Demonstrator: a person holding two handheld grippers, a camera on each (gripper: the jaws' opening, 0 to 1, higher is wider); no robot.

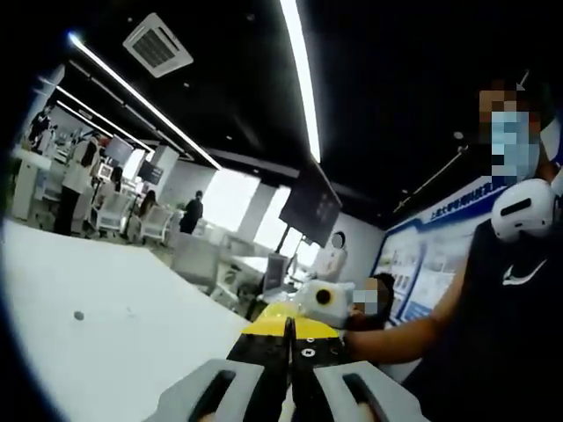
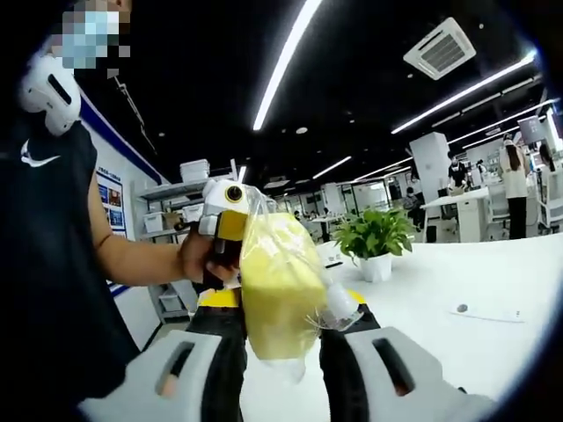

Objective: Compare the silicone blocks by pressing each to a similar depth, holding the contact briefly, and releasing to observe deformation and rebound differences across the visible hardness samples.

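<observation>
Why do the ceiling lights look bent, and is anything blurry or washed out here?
Left gripper view: fisheye bends the light strip; table glares white; shut left gripper soft. Right gripper view: strips curve likewise; the bagged yellow block in the right gripper is blurred; plant sharper.

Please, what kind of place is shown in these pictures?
Probably an open-plan office or lab: long ceiling light strips, white desks with people standing nearby, a hanging monitor, and a potted plant on the white table.

The yellow block [image 2: 277, 286] in its clear bag hides the right gripper's [image 2: 283, 338] fingertips and part of the potted plant [image 2: 376, 239] behind it.
</observation>
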